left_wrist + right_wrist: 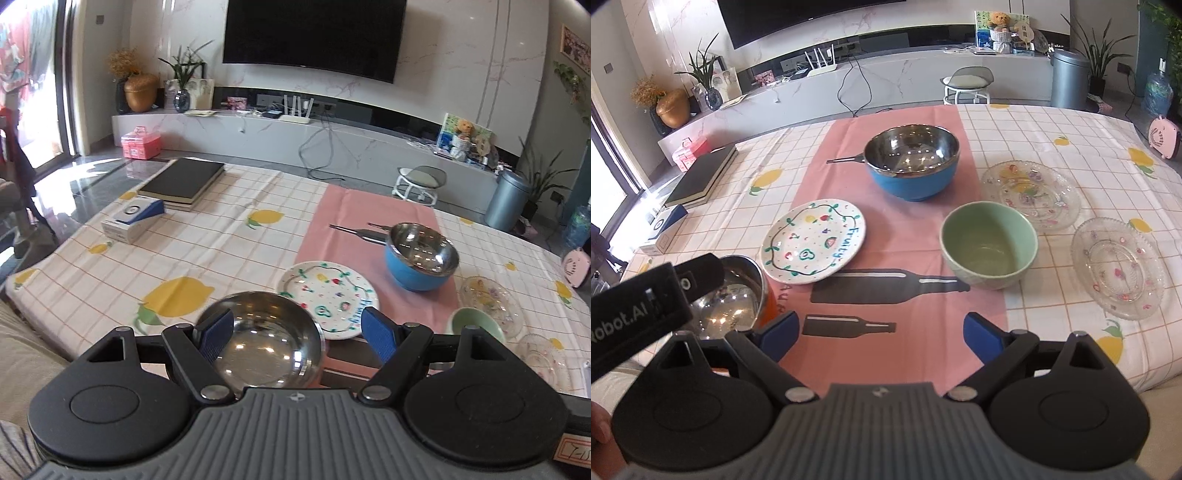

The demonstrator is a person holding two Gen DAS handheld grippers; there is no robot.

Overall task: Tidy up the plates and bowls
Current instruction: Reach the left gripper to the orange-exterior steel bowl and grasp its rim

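At the table's far left corner lie a dark book (701, 177) and, nearer, a small blue-and-white box (665, 230). By the near left edge the left gripper (297, 334) has its blue pads spread wide, and a steel bowl (264, 341) with an orange outer wall sits low between them; the left pad (216, 338) overlaps the bowl's rim, the right pad stands clear of it, and I cannot tell whether the bowl is touched. Just beyond it, on the left edge of the pink runner (905, 229), rests a white plate (814, 240) painted with fruit and the word "Fruity". The right gripper (882, 334) hangs over the runner's near end with its jaws wide apart and nothing between them. Toward the far edge, mid-runner, stands a blue bowl (912, 166) with a steel liner, a pair of metal tongs (358, 232) lying just behind it. A green bowl (990, 247) sits on the runner's right edge. Right of it, on the lemon-print cloth (1089, 129), two clear glass plates lie apart: one farther back (1032, 195), one near the right edge (1117, 267).
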